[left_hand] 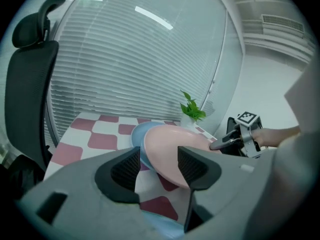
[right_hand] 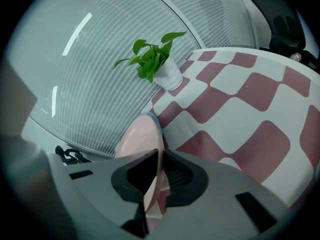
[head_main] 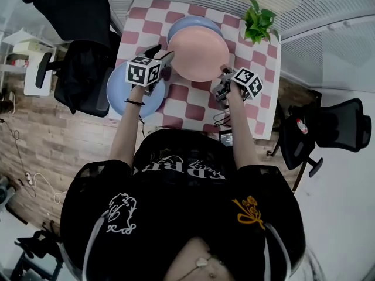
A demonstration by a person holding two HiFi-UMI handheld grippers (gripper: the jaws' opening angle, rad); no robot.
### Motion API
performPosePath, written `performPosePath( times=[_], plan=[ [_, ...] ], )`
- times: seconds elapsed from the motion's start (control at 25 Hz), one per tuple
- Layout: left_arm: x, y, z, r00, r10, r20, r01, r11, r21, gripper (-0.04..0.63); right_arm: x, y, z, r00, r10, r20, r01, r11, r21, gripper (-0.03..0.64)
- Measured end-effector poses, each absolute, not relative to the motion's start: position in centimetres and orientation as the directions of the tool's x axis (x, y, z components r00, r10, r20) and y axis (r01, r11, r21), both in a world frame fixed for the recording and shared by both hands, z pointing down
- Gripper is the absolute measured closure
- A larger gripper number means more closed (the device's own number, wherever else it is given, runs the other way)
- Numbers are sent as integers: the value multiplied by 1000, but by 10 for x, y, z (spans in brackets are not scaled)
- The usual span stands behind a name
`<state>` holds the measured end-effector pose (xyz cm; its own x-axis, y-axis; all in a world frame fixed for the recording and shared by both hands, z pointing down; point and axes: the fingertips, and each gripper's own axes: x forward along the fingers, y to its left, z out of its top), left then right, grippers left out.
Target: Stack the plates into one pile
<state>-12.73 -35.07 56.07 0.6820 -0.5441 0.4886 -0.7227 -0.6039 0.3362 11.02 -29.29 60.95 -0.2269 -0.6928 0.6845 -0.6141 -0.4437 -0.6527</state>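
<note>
STEP: stacking; your right gripper (right_hand: 156, 176) is clamped on the rim of the pink plate (head_main: 198, 52), which seems tilted over a blue plate (head_main: 183, 23) ahead of it | NEXT: lower it level, then let go | LEFT: your left gripper (left_hand: 159, 166) stands apart and empty, with a second blue plate (head_main: 117, 95) beneath it (not yet stacked) | WATCH: potted plant (head_main: 258, 20) beyond your right jaws

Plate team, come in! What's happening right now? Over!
Right hand-held gripper shut on round pink plate's rim, above round blue plate. Left hand-held gripper open, empty. Nothing blocking.
</note>
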Motion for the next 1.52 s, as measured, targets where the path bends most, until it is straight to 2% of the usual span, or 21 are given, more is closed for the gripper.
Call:
performPosePath(
  times=[0.2,0.48,0.68,0.8,0.96,1.16,1.24,1.4,1.52],
  plan=[
    [-167,-331,536,652,-617,441,-757,-561,336,365,108,-306,612,-228,-692,685,-582,-467,-666,580],
    [-203,-271,553,601,-631,491,-799,-475,369,365,102,-332,621,-185,-691,699,-563,-508,-652,580],
    [-215,-237,562,579,-646,498,-812,-407,418,365,105,-347,622,-165,-697,698,-639,-464,-613,580],
    [-215,-223,572,569,-634,524,-820,-391,418,365,100,-353,617,-206,-708,676,-680,-393,-619,571],
    [-217,-216,572,558,-627,543,-829,-404,386,365,82,-358,605,-273,-706,653,-742,-277,-610,399],
    [-235,-209,565,535,-655,534,-844,-383,375,365,94,-347,587,-148,-708,690,-922,-154,-356,390],
    [-248,-207,565,510,-669,541,-859,-363,360,365,95,-344,574,-128,-723,679,-955,-96,-282,390],
    [-281,-200,573,417,-690,591,-908,-300,292,365,63,-328,553,-219,-742,633,-957,36,-289,390],
    [-307,-196,585,328,-694,641,-945,-244,220,365,14,-306,559,-338,-690,640,-936,174,-307,391]
  ],
)
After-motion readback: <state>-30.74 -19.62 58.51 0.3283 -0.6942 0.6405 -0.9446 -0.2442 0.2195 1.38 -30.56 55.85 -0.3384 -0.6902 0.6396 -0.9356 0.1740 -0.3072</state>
